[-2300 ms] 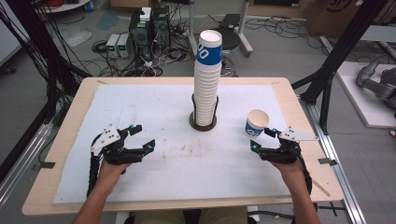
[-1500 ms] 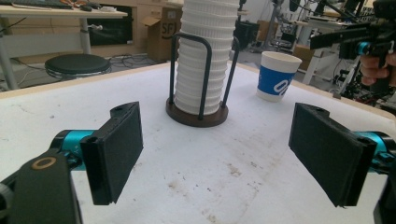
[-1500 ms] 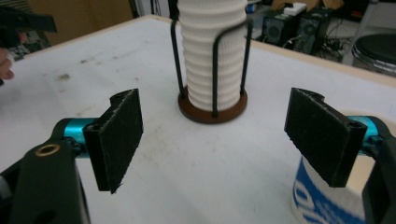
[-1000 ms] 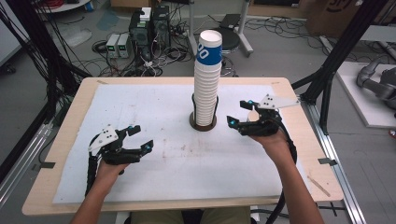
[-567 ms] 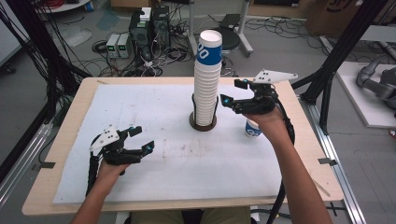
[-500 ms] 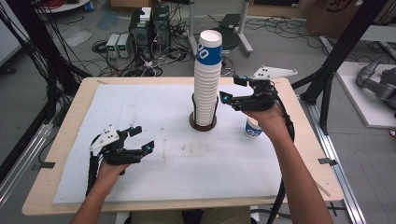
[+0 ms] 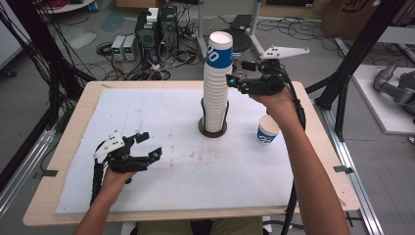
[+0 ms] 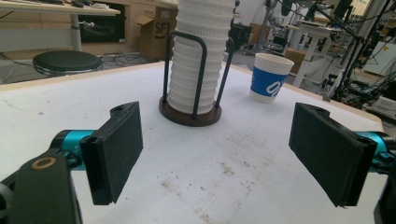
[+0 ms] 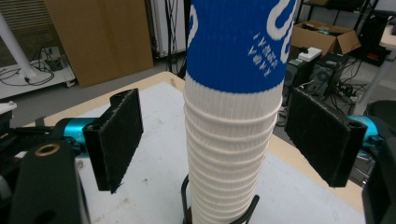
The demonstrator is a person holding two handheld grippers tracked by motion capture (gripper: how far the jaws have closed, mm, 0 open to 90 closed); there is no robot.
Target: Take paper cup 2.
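Right gripper (image 7: 238, 73) at cup stack (image 7: 216, 88)
Jaws spread, ungripped, flanking the stack's upper cups near the table's far edge.

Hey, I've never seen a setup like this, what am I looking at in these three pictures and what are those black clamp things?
There is no robot arm here. A person sits at a table and holds a hand-held two-jaw gripper in each hand. The high view looks down from above the person's side. The other two pictures come from small cameras riding on the grippers, looking out between their black padded jaws.

On the white-covered table stands a tall stack of paper cups in a dark wire holder; the top cup has a blue band. One single blue-and-white paper cup stands upright beside the stack.

The left gripper is low over the table, jaws open, holding nothing. The right gripper is raised at the upper part of the stack, jaws open on either side of it, pads not touching. Nothing is held.
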